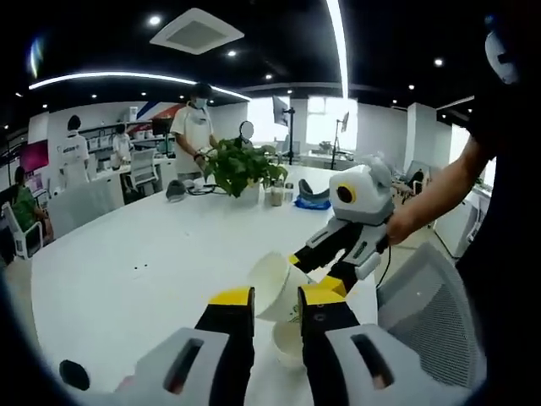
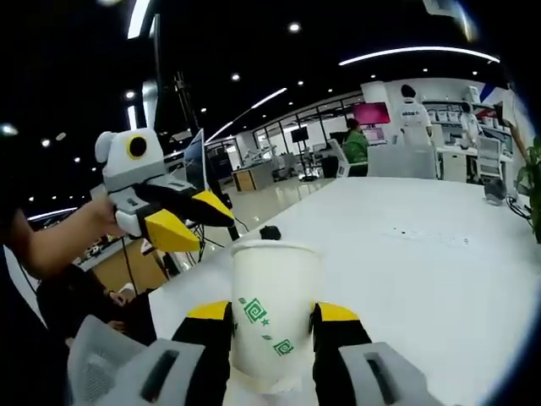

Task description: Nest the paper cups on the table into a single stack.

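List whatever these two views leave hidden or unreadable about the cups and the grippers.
- Left gripper view: the cup on the table is mostly hidden behind the left gripper; whether it is one cup or several cannot be told.
- Right gripper view: the base of the held paper cup is hidden between the right gripper and the frame's bottom.
- Right gripper view: the green print is too small to read.
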